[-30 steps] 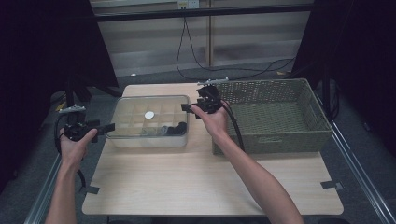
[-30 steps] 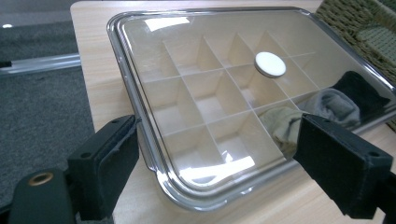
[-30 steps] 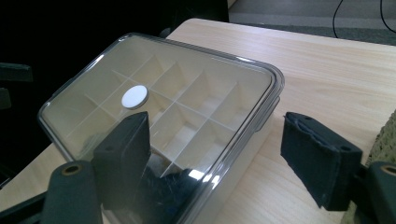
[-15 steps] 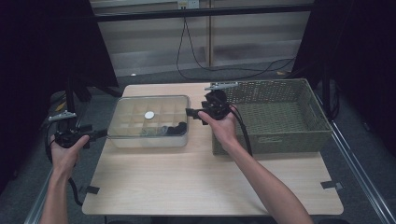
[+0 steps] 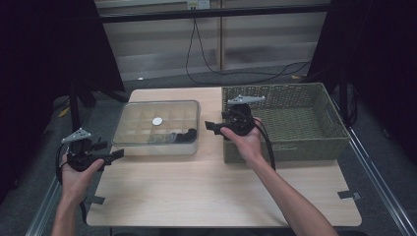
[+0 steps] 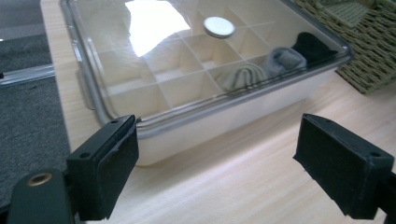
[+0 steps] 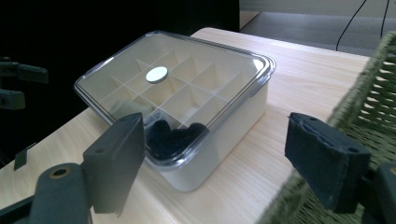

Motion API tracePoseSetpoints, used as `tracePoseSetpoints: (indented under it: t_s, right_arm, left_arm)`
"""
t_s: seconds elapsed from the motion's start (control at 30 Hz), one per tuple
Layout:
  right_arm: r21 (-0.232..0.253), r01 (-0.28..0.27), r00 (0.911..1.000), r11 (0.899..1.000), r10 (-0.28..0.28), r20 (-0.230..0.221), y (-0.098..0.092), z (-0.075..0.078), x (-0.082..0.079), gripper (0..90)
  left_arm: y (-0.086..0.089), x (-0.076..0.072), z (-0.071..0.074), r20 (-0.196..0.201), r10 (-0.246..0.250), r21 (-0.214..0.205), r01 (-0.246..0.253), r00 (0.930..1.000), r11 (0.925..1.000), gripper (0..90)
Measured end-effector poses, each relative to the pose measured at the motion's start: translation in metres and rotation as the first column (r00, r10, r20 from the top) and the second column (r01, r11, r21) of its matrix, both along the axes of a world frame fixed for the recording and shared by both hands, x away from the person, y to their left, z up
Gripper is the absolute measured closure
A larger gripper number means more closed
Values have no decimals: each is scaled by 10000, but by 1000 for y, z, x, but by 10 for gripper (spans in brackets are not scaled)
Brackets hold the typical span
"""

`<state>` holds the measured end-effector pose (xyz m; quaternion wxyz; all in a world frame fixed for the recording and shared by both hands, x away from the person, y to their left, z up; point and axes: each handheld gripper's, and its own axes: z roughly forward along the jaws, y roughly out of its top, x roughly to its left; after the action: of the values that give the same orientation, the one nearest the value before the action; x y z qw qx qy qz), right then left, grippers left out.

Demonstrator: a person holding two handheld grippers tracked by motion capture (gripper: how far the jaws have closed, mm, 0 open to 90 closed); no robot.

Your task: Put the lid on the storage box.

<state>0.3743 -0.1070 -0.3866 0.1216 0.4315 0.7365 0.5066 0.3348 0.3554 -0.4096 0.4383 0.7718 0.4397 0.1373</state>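
A clear-lidded compartment box (image 5: 157, 146) stands on the table, with a white disc (image 5: 157, 121) on its lid. A rolled grey sock (image 6: 243, 77) and a black sock (image 6: 313, 46) lie in its near cells. My left gripper (image 5: 117, 154) hovers at the table's left edge, just off the box's front left corner. It is open and holds nothing (image 6: 219, 163). My right gripper (image 5: 210, 127) floats between the box and the wicker basket (image 5: 295, 147), pointing at the box's right end (image 7: 224, 140). Its jaws stand open with nothing between them (image 7: 215, 158).
The basket fills the right half of the table's far side, and its rim (image 7: 373, 74) is close beside my right jaw. Bare wooden tabletop (image 5: 221, 191) stretches across the near side. Dark floor and cables lie beyond the table.
My left hand has drawn back toward the near left corner, off the box's left side. My right hand has shifted right, away from the box's right end toward the basket.
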Motion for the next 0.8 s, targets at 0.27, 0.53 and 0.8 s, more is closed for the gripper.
tracePoseSetpoints:
  t_s: [0.27, 0.53, 0.8]
  right_arm:
    - [172, 53, 10000, 9998, -53, 17, -24, -2, -18, 188]
    - [219, 457, 9990, 9987, -457, -1, -54, -10, -36, 188]
    - [111, 762, 9971, 9970, -762, -24, -81, -17, -57, 189]
  left_arm:
    - [-17, -14, -3, 194, -167, -43, 168, 9997, 9998, 119]
    - [-36, -35, -6, 33, -419, 74, 419, 9991, 9991, 119]
    - [-62, -49, -11, -54, -733, 425, 734, 9973, 9964, 123]
